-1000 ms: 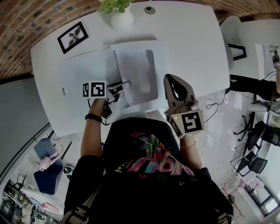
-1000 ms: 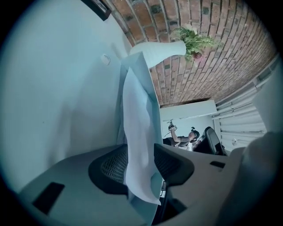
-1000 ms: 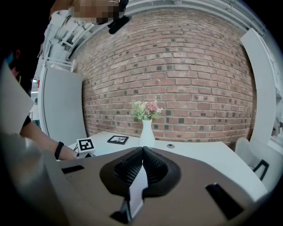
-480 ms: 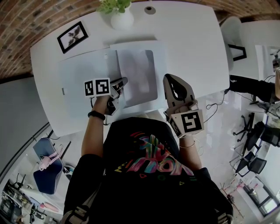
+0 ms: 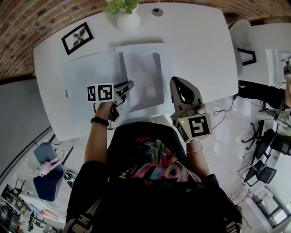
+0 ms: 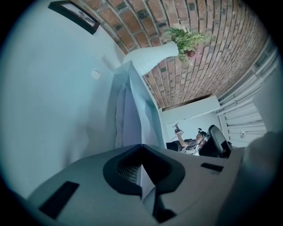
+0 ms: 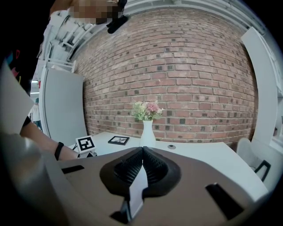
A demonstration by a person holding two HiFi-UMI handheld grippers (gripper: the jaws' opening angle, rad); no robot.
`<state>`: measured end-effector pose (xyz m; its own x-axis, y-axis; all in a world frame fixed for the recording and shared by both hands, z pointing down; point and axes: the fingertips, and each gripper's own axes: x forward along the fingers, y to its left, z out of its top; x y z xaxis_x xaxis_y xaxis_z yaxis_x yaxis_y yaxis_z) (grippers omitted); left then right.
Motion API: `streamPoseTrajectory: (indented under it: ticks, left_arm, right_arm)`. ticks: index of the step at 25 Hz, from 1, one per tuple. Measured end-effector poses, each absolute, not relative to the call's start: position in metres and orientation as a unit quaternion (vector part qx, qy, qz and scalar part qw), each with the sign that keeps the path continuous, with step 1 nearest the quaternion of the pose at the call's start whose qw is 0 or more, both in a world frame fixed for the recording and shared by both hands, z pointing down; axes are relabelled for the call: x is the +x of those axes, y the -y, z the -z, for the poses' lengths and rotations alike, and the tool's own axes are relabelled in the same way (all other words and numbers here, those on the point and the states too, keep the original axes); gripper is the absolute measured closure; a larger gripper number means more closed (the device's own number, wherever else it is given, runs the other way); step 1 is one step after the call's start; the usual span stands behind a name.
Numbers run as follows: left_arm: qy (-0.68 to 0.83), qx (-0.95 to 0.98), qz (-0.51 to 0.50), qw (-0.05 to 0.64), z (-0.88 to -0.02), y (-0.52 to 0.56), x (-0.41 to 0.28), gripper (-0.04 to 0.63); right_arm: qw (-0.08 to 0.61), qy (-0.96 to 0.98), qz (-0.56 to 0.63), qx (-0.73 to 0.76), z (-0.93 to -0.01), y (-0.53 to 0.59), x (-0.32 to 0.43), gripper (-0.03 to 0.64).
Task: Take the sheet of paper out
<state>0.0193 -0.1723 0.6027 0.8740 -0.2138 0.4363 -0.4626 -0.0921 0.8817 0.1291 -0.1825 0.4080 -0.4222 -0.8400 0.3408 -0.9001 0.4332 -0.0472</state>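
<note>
An open pale folder (image 5: pixel 86 75) lies on the white table (image 5: pixel 200 50). On its right half rests the sheet of paper (image 5: pixel 143 77). My left gripper (image 5: pixel 128 85) reaches in from the near side and is shut on that sheet's left edge. In the left gripper view the paper (image 6: pixel 128 114) runs straight out from between the closed jaws of the left gripper (image 6: pixel 141 145). My right gripper (image 5: pixel 174 82) sits just right of the folder above the table's near edge. In its own view the right gripper (image 7: pixel 142 149) is shut, and I see nothing gripped.
A white vase with a plant (image 5: pixel 128 20) and a black picture frame (image 5: pixel 78 37) stand at the table's far side, by a round cable port (image 5: pixel 157 12). A white chair (image 5: pixel 245 36) stands to the right. The brick wall (image 7: pixel 177 66) rises behind the table.
The left gripper's jaws, open a second ago at the sheet's edge, have closed on it. The right gripper has stayed where it was.
</note>
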Motion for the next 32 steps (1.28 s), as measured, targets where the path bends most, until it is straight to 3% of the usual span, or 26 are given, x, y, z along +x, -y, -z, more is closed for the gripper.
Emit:
streamPoseTrajectory:
  ticks: [12,17,22,32]
  left_arm:
    - [0.226,0.75,-0.031,0.621,-0.559,0.163,-0.013,0.572]
    - [0.253,0.762,-0.011,0.596,-0.535,0.159,-0.036,0.572]
    - [0.272,0.771,0.007,0.577,-0.513,0.154,-0.055,0.572]
    - [0.29,0.792,0.066,0.533,-0.455,0.147,-0.084,0.572]
  right_arm:
    - [0.134,0.855,-0.094,0.493,-0.396,0.182,0.113,0.598]
    - [0.133,0.865,-0.086,0.476,-0.388,0.182,0.1,0.598]
    - [0.18,0.869,-0.094,0.451,-0.395,0.174,0.091,0.598]
    - [0.167,0.884,-0.073,0.43,-0.377,0.174,0.073,0.598]
